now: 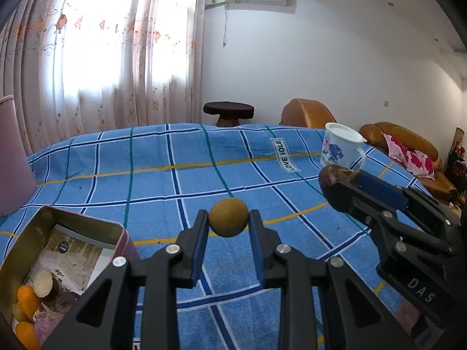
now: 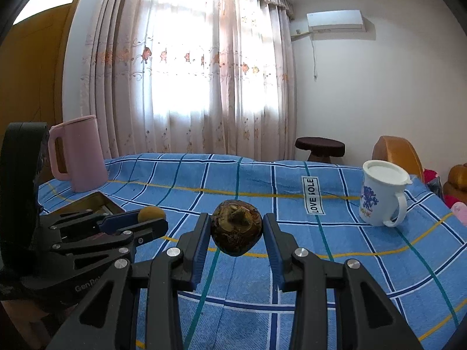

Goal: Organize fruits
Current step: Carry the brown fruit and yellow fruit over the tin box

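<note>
My left gripper (image 1: 228, 218) is shut on a small round tan fruit (image 1: 228, 217), held above the blue checked cloth (image 1: 204, 175). To its lower left stands an open metal tin (image 1: 73, 221) holding orange pieces and a cut pale tuber. My right gripper (image 2: 236, 227) is shut on a dark brown, rough, rooty bulb (image 2: 236, 226), also clear of the cloth. In the left wrist view the right gripper (image 1: 335, 180) reaches in from the right with the bulb (image 1: 331, 176) at its tip. In the right wrist view the left gripper (image 2: 151, 218) shows at the left with the tan fruit (image 2: 150, 213), in front of the tin (image 2: 87, 202).
A white enamel mug (image 2: 379, 195) with a lid and blue print stands on the right of the table. A pink kettle (image 2: 78, 154) stands at the far left. Behind the table are a dark stool (image 2: 319, 145), brown sofas (image 1: 402, 143) and a curtained window.
</note>
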{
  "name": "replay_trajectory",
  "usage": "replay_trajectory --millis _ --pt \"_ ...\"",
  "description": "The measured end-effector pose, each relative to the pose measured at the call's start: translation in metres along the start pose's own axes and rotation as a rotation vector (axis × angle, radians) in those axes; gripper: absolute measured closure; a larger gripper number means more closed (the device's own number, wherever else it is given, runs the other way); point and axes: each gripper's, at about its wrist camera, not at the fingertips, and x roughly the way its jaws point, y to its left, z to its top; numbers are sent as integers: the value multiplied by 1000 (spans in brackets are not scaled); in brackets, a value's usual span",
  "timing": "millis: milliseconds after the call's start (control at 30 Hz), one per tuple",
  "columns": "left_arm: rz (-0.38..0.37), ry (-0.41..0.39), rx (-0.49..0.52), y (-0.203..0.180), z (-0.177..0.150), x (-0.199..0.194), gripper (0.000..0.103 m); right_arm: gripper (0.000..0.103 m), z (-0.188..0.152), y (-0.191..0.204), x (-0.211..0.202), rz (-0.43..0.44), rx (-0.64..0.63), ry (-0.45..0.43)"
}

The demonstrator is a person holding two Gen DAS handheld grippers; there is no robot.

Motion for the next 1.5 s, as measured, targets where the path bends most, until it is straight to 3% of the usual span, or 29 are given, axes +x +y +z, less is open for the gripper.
replay_trajectory --millis 600,800,1233,1500 --pt "42 -124 43 -7 -5 -27 74 64 -4 8 -19 2 -31 -68" --pt "37 -129 38 -2 -9 -36 74 64 -5 14 -25 11 -46 -86" --pt "18 -103 -16 32 -18 -67 74 64 8 63 -26 143 -45 -52" --pt "74 -95 -61 78 -19 -96 74 64 26 117 -19 251 -93 -46"
